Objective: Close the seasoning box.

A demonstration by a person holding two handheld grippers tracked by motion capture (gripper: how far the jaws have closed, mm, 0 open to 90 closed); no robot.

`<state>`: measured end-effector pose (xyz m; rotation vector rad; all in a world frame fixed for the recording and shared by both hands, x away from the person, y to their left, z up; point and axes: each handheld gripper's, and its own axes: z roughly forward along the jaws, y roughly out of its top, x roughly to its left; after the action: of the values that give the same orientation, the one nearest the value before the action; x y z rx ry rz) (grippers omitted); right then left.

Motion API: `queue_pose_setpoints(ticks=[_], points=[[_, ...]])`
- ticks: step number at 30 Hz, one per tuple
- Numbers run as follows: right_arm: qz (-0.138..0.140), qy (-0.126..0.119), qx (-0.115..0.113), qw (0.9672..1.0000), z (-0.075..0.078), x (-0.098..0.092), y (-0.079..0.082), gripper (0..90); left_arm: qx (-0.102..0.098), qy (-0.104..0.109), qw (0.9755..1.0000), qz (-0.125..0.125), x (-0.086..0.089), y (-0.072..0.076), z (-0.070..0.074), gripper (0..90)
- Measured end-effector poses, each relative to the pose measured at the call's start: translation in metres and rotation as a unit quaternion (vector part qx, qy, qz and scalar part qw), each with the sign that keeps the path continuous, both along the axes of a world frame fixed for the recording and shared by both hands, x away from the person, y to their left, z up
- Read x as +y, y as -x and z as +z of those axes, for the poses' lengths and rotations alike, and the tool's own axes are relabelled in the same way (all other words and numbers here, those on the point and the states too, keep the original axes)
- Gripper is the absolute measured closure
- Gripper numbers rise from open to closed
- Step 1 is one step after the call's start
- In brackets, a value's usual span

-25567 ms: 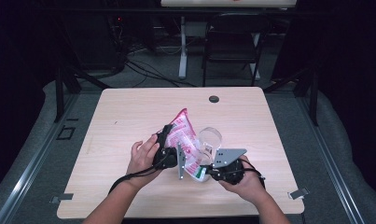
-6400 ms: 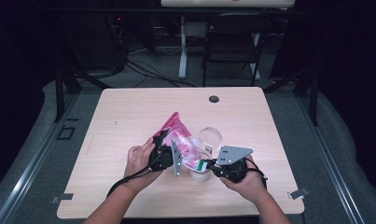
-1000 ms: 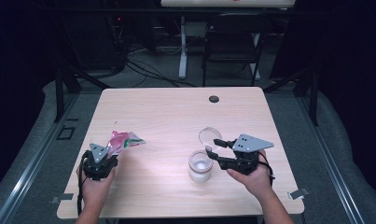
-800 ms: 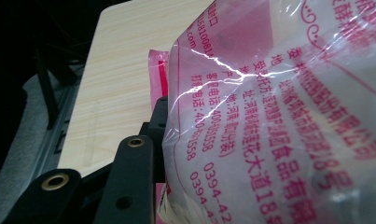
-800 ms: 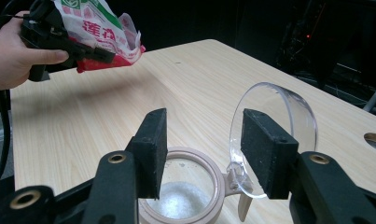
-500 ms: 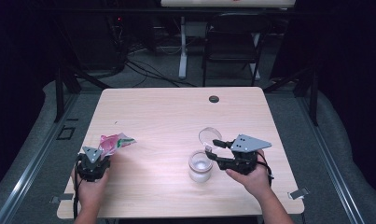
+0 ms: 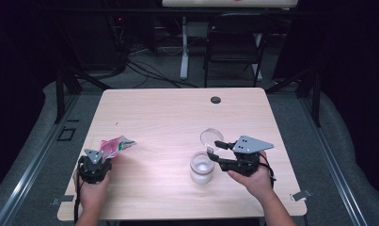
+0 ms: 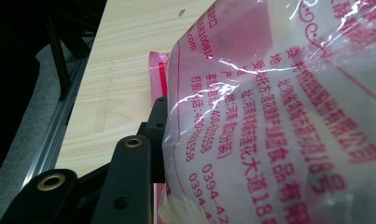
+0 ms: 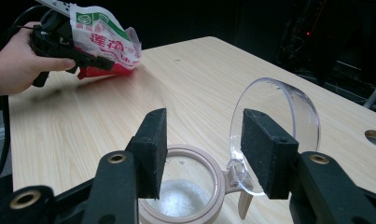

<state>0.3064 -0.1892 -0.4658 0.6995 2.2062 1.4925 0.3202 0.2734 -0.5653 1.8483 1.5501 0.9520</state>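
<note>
- Pouring judged done: white grains (image 9: 180,197) lying in the bottom of the jar (image 7: 202,167), jar standing upright at near right on the surface (image 7: 177,117).
- Bag (image 7: 115,145) moved well away from the jar, at the near left edge, low over or just touching the surface; cannot tell which.
- Left hand-held gripper (image 7: 104,154) pinching the bag at its lower end; crinkled pink-printed film pressed against one black jaw in the left gripper view, other jaw hidden behind the film.
- Right hand-held gripper (image 7: 217,151) spread, gripping nothing, hovering just right of the jar; in the right gripper view one jaw over the rim, the other in front of the clear lid (image 9: 274,126).
- Lid hinged to the rim and standing upright, so jar open.
- Left to do, by judgement: letting go of the bag, then tipping the lid down and pressing it shut.
- Around: a round cable hole (image 7: 216,100) at the far edge of the surface, a chair (image 7: 234,42) and floor cables (image 7: 145,70) beyond it in the dark.
- Nothing between the right hand-held gripper and the lid; wide bare stretch of surface between bag and jar.
- Possible snag: thin upright lid likely to slip off a jaw if pushed off-centre.
</note>
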Motion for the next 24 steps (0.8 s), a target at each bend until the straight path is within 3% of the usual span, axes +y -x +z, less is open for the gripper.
queue_pose_setpoints(ticks=[6, 10, 16, 24], points=[[-0.001, 0.001, 0.001, 1.0, -0.0005, -0.0002, -0.0003, 50.9, 0.016, 0.008, 0.9998, 0.003, 0.0, -0.0006, -0.006, 62.0], [-0.001, 0.0, 0.0, 1.0, -0.0005, -0.0001, -0.0004, 50.9, 0.015, 0.016, 0.9997, 0.006, 0.0023, -0.0008, -0.0074, 60.3], [-0.002, -0.001, 0.0, 1.0, -0.0005, -0.0001, -0.0004, 50.4, -0.004, 0.025, 0.9997, 0.004, 0.0024, 0.0001, -0.0074, 43.9], [-0.003, -0.001, 0.001, 1.0, -0.0006, 0.0, -0.0008, 49.3, -0.014, 0.008, 0.9998, -0.008, -0.0037, 0.0041, -0.002, 39.2]])
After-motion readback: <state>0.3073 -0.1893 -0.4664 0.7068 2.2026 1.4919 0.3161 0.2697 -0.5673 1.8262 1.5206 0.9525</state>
